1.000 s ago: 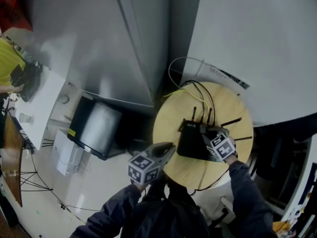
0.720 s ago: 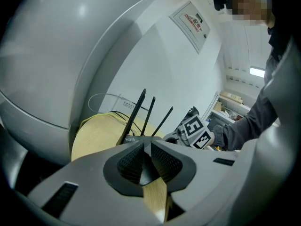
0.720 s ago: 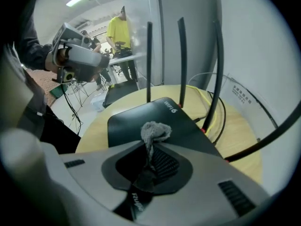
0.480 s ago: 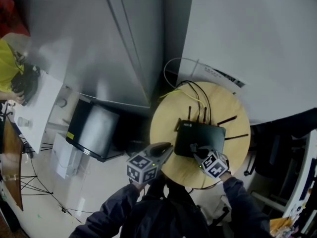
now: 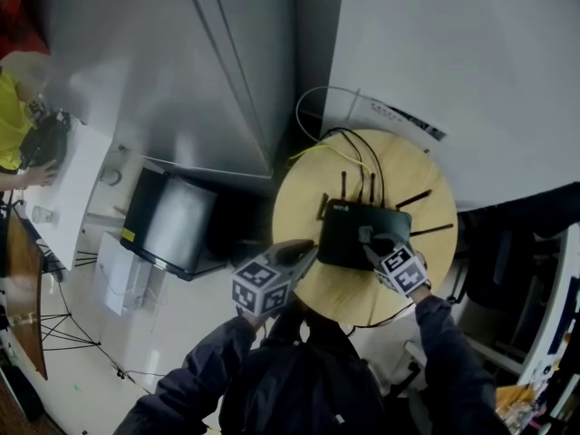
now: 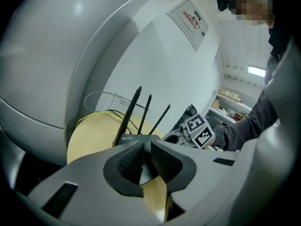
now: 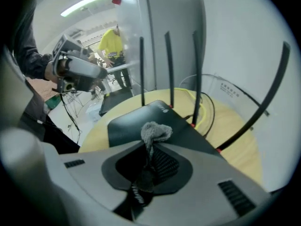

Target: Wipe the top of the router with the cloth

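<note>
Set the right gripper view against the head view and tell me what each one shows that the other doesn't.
Only the right gripper view: the grey cloth pinched in the right gripper's jaws over the router, and a ceiling light strip.

Only the head view: the person's right sleeve and the table's whole round outline.

Both: the black router with its antennas, the wooden table, and the left gripper held apart from the router.
</note>
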The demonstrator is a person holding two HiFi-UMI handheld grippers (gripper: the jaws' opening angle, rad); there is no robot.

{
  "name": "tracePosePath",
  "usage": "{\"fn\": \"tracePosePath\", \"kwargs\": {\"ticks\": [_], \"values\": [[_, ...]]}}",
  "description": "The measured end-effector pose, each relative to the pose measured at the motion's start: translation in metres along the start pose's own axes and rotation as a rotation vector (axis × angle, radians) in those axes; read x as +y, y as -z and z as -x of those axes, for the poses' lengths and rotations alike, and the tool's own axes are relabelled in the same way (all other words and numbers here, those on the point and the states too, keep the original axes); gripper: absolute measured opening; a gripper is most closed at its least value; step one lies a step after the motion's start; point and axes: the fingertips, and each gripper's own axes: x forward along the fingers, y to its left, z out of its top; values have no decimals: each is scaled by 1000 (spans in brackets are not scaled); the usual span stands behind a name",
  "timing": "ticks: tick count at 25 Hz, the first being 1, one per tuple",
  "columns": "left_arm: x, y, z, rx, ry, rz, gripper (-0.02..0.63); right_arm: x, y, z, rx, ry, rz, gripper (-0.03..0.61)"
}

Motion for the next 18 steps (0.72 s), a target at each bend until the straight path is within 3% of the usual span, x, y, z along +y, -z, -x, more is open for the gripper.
{"fn": "tracePosePath", "kwargs": {"ticks": [5,8,13,18], "values": [[-2,-3,-3,7,3,-3,31,-70,-5,0,14,166,-33,66],[-2,-4,-6,8,6,-7,31,-92,-8,-5,17,212,-50,66],[-3,-4,-7,9,10,-7,31,-95,-3,-10,46,214,-40,66],[-4,-4,-7,13,14,-4,31,-63,8,-5,84,149,18,66]]}}
